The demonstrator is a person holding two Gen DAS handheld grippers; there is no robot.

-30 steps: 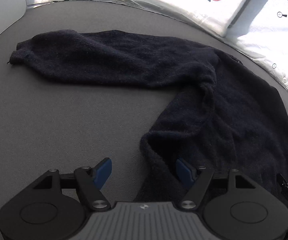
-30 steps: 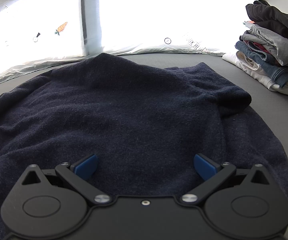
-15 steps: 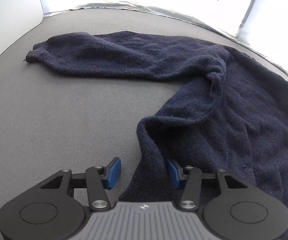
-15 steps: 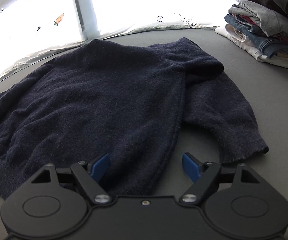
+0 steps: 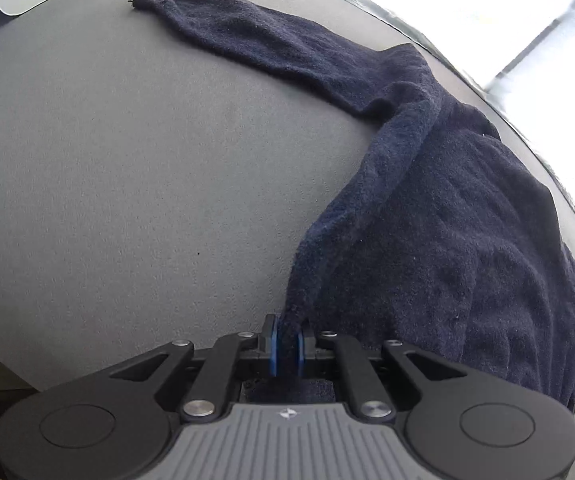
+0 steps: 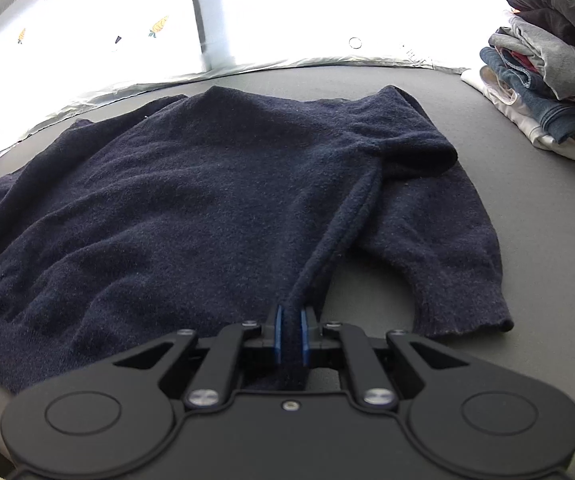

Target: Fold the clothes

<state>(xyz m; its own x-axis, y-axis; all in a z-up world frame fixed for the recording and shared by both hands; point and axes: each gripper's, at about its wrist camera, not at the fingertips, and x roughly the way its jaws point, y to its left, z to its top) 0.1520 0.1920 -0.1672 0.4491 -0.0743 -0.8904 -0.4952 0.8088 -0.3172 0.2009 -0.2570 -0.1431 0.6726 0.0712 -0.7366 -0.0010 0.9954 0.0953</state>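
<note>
A grey desk (image 6: 527, 216) runs back to a bright, printed backdrop; a stack of folded clothes (image 6: 547, 76) stands at its far right corner. A dark navy sweater (image 6: 191, 200) lies spread across the middle of the desk, its left sleeve (image 5: 271, 36) stretched out flat toward the far left and its right sleeve (image 6: 451, 248) bent forward beside the body.

Left claw (image 5: 286, 346): a second ago its blue pads stood apart over the sweater's near left edge; they are now closing, clenched on a gathered ridge of that hem, which rises from the desk into the jaws. Right claw (image 6: 290, 338): wide apart a second ago above the body of the sweater, it has since drawn back to the near right edge and is likewise closing on a pinched fold of knit, a taut crease running from the jaws up toward the armpit.

Reading: both bottom corners of the sweater appear to be secured, so the approach phase is over and no fold has yet been made. The likely next step is a joint lift or pull of the hem; the thick knit may slip if the two sides move unevenly.
</note>
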